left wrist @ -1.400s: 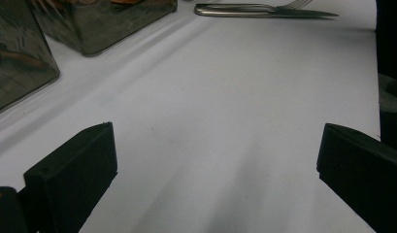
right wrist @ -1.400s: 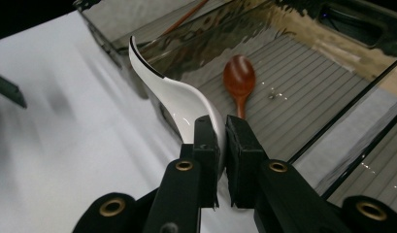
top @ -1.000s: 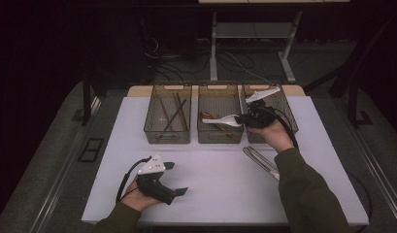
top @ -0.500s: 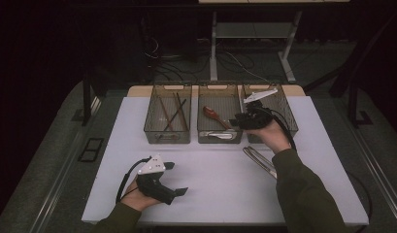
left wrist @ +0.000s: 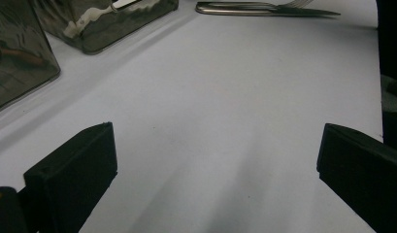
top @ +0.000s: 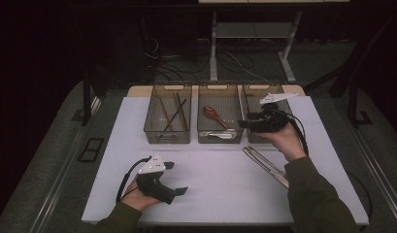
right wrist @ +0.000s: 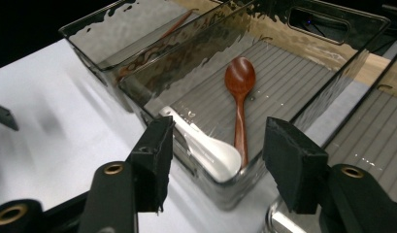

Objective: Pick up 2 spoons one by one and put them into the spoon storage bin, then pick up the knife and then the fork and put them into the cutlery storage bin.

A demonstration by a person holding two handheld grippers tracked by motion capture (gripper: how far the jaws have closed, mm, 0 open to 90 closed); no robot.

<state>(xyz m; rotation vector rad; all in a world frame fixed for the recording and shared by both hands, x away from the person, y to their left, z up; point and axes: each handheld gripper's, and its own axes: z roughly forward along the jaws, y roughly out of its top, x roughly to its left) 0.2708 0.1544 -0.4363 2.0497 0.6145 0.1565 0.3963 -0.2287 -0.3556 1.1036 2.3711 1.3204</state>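
Note:
Three clear bins stand in a row at the back of the white table. The middle bin (top: pixel 220 141) holds a brown wooden spoon (top: pixel 213 115) (right wrist: pixel 239 92) and a white spoon (top: pixel 220 135) (right wrist: pixel 213 153) that lies along its front wall. My right gripper (top: pixel 245 122) (right wrist: pixel 220 141) hovers open just right of that bin, nothing between its jaws. My left gripper (top: pixel 177 177) (left wrist: pixel 215 160) rests low over the table's front left, jaws wide open and empty. Long metal cutlery (top: pixel 264 162) (left wrist: pixel 264 8) lies on the table under the right forearm.
The left bin (top: pixel 167 141) holds dark chopsticks (top: pixel 173 112). The right bin (top: pixel 256 90) sits behind the right hand, its contents hidden. The white table (top: pixel 220 194) ends close in front of the left hand.
A second ago my right gripper held the white spoon above the middle bin. The spoon now lies in that bin, and the gripper has opened and drawn slightly right. The left gripper stayed still.

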